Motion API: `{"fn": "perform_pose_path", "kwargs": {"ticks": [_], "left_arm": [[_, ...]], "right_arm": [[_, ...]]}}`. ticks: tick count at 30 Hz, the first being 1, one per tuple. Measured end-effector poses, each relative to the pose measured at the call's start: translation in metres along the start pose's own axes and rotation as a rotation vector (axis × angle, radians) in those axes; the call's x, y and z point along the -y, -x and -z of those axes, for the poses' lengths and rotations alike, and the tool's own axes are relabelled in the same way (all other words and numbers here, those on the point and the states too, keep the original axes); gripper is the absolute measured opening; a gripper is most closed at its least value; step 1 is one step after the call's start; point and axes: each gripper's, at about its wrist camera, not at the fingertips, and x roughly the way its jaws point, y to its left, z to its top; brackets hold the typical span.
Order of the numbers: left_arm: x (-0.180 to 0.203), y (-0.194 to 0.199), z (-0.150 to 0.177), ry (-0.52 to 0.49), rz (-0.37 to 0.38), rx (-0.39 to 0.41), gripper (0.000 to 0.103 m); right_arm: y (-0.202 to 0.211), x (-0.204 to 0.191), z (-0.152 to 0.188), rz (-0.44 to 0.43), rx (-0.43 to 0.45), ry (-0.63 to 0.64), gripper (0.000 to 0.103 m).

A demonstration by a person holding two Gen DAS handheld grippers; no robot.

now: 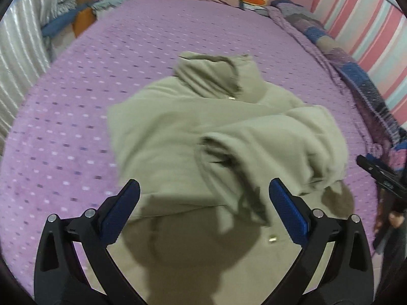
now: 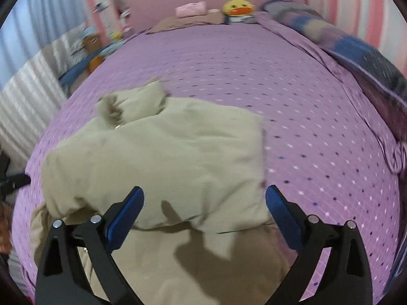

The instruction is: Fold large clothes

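Both grippers, left (image 1: 203, 203) and right (image 2: 204, 209): jaws wide open, holding nothing, hovering over hoodie (image 1: 203, 132). Hoodie mid-bed (image 1: 76, 96), hood at 12 o'clock, right sleeve folded across chest. Step: between folds. Next: probably left sleeve or hem at 6; needs fresh grasp.

We see from two cameras, each looking down along its gripper, close above the beige garment (image 1: 203, 132) on the purple bed (image 1: 76, 127). Both share the yellow duck toy (image 2: 237, 7) at twelve o'clock.
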Motion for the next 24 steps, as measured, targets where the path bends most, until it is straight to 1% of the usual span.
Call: {"fn": "perform_pose_path", "kwargs": {"ticks": [2, 3, 4, 5, 6, 7, 8, 10, 14, 15, 16, 17, 18, 20, 21, 23, 24], "left_arm": [[0.009, -0.016, -0.003, 0.015, 0.032, -0.031, 0.100], [0.011, -0.024, -0.005, 0.022, 0.041, -0.050, 0.098], [0.014, -0.038, -0.006, 0.037, 0.073, -0.088, 0.080], [0.016, -0.047, -0.006, 0.039, 0.096, -0.113, 0.048], [0.020, -0.060, -0.007, 0.034, 0.130, -0.159, 0.029], [0.022, -0.066, -0.008, 0.029, 0.134, -0.178, 0.006], [0.024, -0.066, -0.010, 0.012, 0.115, -0.168, 0.005], [0.031, -0.050, -0.020, -0.071, 0.062, -0.103, 0.004], [0.027, 0.009, -0.044, -0.187, 0.054, 0.008, 0.004], [0.023, 0.022, -0.047, -0.213, 0.037, 0.030, 0.004], [0.018, 0.034, -0.046, -0.258, -0.006, 0.058, 0.004], [0.013, 0.036, -0.045, -0.278, -0.030, 0.059, 0.004], [0.001, 0.030, -0.042, -0.282, -0.046, 0.035, 0.004], [-0.020, 0.009, -0.040, -0.260, -0.055, -0.034, 0.006], [-0.035, -0.013, -0.031, -0.228, -0.054, -0.095, 0.006], [-0.051, -0.039, -0.015, -0.189, -0.036, -0.163, 0.008], [-0.054, -0.050, -0.007, -0.173, -0.033, -0.177, 0.009]], "right_arm": [[-0.004, 0.018, 0.001, 0.031, -0.005, -0.044, 0.096], [-0.006, 0.023, 0.002, 0.035, -0.008, -0.056, 0.096], [-0.009, 0.029, 0.004, 0.038, -0.010, -0.073, 0.096], [-0.010, 0.031, 0.005, 0.040, -0.012, -0.081, 0.096], [-0.012, 0.033, 0.007, 0.040, -0.015, -0.089, 0.096], [-0.013, 0.035, 0.007, 0.039, -0.017, -0.093, 0.096], [-0.014, 0.035, 0.008, 0.036, -0.015, -0.094, 0.096], [-0.014, 0.033, 0.008, 0.030, -0.006, -0.093, 0.096], [-0.011, 0.020, 0.002, 0.019, 0.017, -0.072, 0.096], [-0.009, 0.016, 0.000, 0.020, 0.026, -0.060, 0.096], [-0.009, 0.013, -0.002, 0.020, 0.032, -0.053, 0.096], [-0.010, 0.008, -0.004, 0.013, 0.036, -0.045, 0.096], [-0.013, 0.004, -0.004, 0.010, 0.036, -0.040, 0.096], [-0.020, -0.004, -0.004, 0.020, 0.021, -0.026, 0.096], [-0.022, -0.006, -0.003, 0.025, 0.015, -0.018, 0.096], [-0.029, -0.013, 0.000, 0.050, -0.004, 0.009, 0.096], [-0.031, -0.015, 0.001, 0.061, -0.012, 0.021, 0.096]]}}
